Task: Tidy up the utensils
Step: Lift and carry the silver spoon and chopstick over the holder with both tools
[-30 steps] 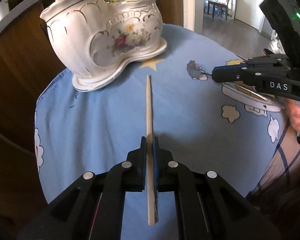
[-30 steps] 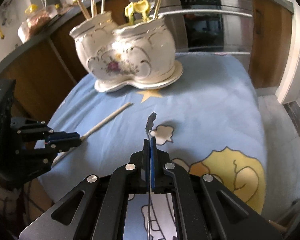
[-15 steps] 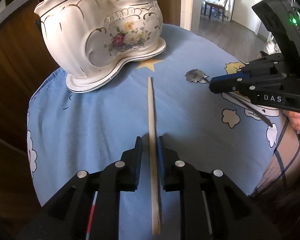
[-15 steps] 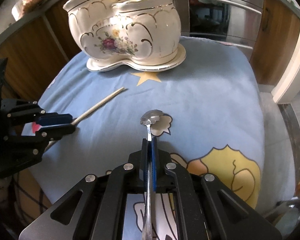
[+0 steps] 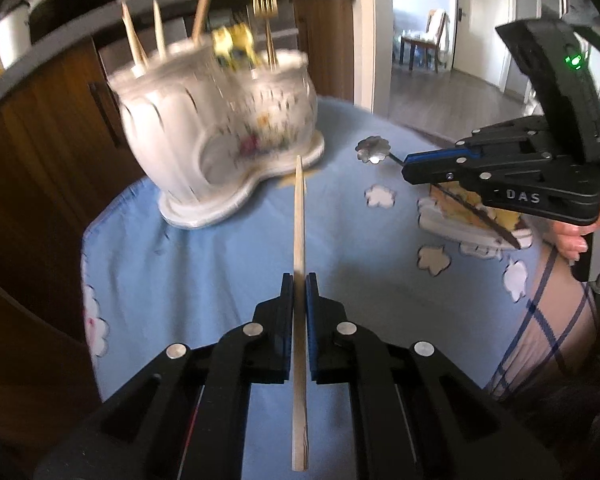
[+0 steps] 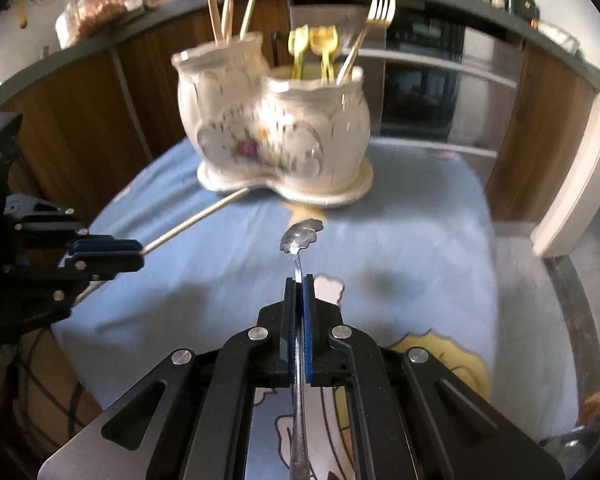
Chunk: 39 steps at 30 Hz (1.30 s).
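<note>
Looking along the left gripper (image 5: 299, 280), its jaws pinch a wooden chopstick (image 5: 299, 216) raised over the blue tablecloth (image 5: 220, 264), tip toward the motion-blurred ceramic holder (image 5: 220, 136); "DAS" reads on the right gripper's side, other markings illegible. In the right wrist view, the right gripper (image 6: 299, 280) clamps a silver spoon (image 6: 302, 236) by its handle, bowl near the holder's base, the handle end cut off by the frame.

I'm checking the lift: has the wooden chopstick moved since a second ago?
Yes. The chopstick, shut in the left claw, has risen: its tip now overlaps the ceramic holder's base instead of stopping short of it.
</note>
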{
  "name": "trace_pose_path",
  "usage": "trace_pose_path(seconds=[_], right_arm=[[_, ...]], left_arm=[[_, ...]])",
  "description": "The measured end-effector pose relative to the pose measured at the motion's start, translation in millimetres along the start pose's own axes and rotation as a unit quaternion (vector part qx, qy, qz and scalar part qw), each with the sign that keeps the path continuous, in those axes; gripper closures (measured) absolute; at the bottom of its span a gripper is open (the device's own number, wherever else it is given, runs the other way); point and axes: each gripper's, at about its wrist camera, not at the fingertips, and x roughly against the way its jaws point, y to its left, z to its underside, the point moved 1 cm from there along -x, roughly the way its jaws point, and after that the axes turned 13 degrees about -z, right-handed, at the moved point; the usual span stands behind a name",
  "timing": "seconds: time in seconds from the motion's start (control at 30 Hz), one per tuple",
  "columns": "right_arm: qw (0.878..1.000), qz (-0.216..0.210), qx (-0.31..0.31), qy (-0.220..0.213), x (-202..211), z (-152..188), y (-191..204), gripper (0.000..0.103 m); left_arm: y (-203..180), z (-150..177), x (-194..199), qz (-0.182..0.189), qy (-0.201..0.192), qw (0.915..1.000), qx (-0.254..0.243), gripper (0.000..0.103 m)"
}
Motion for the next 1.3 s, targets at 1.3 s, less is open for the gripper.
trace_pose_path(seconds=[1.3], right_arm=[[0.939,0.012,-0.007,-0.344,-30.1,-173.9,-43.6,0.099]], left_arm=[[117.6,-139.3,-33.6,-0.04,-0.303,0.9228,0.235,0.097]])
